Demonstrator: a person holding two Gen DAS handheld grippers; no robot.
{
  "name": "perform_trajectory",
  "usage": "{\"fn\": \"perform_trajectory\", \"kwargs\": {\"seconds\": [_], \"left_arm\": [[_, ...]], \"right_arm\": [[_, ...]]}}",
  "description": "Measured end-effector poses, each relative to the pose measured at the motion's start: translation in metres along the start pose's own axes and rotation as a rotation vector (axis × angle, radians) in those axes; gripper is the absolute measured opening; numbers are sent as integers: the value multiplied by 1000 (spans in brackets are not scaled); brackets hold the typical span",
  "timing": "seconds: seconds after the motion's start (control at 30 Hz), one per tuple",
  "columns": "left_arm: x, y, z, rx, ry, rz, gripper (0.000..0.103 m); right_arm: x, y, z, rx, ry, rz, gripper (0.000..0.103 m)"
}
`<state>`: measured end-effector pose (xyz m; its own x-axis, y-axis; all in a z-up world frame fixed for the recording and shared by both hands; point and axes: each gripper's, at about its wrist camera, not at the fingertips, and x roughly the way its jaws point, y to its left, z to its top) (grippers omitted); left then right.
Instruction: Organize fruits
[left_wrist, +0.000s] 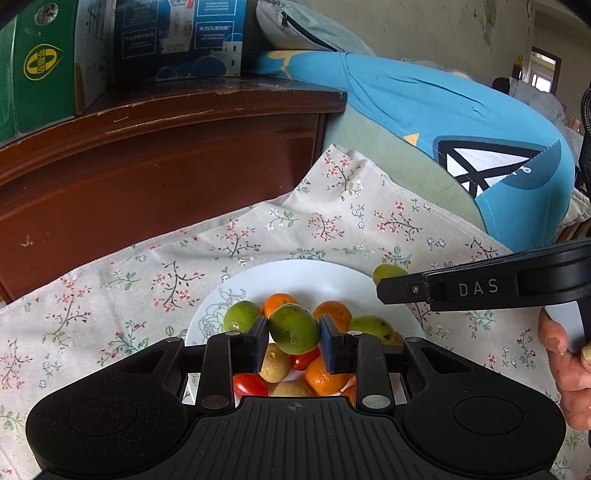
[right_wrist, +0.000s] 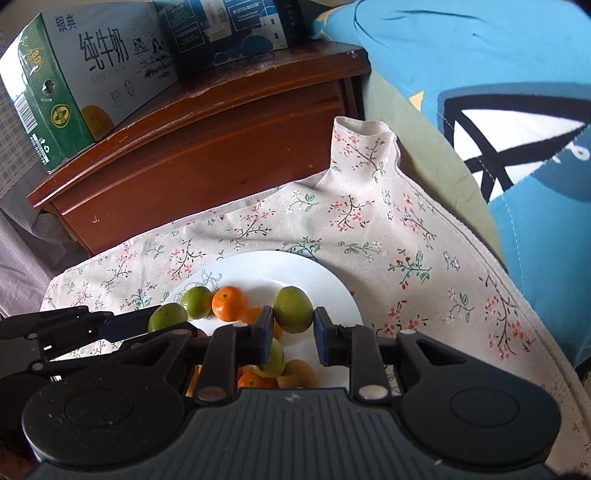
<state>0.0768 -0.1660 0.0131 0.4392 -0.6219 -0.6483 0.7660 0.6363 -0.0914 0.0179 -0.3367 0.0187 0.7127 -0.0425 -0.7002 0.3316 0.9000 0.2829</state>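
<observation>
Each hand-held gripper pinches a green fruit above the heaped white plate — left hand-held gripper, right hand-held gripper. Likely mid-sorting — next, set them down gently.

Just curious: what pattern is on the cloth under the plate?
Small pink-and-green flower sprigs on beige cloth; the right wrist view shows it best.

My left gripper pinched on a green fruit, my right gripper beside it, jaws clamping another green fruit, right hand gripping its handle
</observation>
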Motion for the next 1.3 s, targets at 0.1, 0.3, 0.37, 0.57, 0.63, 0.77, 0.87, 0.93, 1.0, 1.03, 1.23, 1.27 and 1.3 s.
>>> {"fn": "perform_trajectory", "kwargs": {"seconds": [0.1,0.3,0.37,0.57,0.63,0.77,0.87,0.93,1.0,1.03,1.23,1.27,1.3], "left_arm": [[4,-1,0,3,7,1,27],[4,-4,1,14,8,15,29],[2,-5,3,18,11,21,31],[-13,-11,5,46,-19,91,66],[-17,-11,5,44,-13,106,71],[-28,-12,4,47,-7,127,78],[-37,-13,1,48,10,153,81],[-42,-12,-1,48,22,162,81],[-48,-12,-2,44,36,176,82],[-50,-11,-3,40,40,181,82],[-70,-5,-11,6,78,215,85],[-73,-4,-13,3,82,221,86],[-76,-3,-15,1,86,225,88]], "right_arm": [[5,1,-1,-5,8,-6,23],[14,3,-3,-6,24,-21,27],[14,3,-4,-5,27,-28,29],[12,4,-3,-2,22,-20,39],[9,5,-4,-1,18,-16,43],[1,5,-5,21,10,-18,51],[-7,6,-6,33,1,-26,55],[-13,6,-7,41,0,-31,58],[-18,8,-9,42,4,-37,62],[-21,9,-10,41,3,-41,64],[-38,20,-15,6,1,-71,69],[-41,22,-18,7,1,-71,70],[-44,23,-20,8,4,-71,73]]}}
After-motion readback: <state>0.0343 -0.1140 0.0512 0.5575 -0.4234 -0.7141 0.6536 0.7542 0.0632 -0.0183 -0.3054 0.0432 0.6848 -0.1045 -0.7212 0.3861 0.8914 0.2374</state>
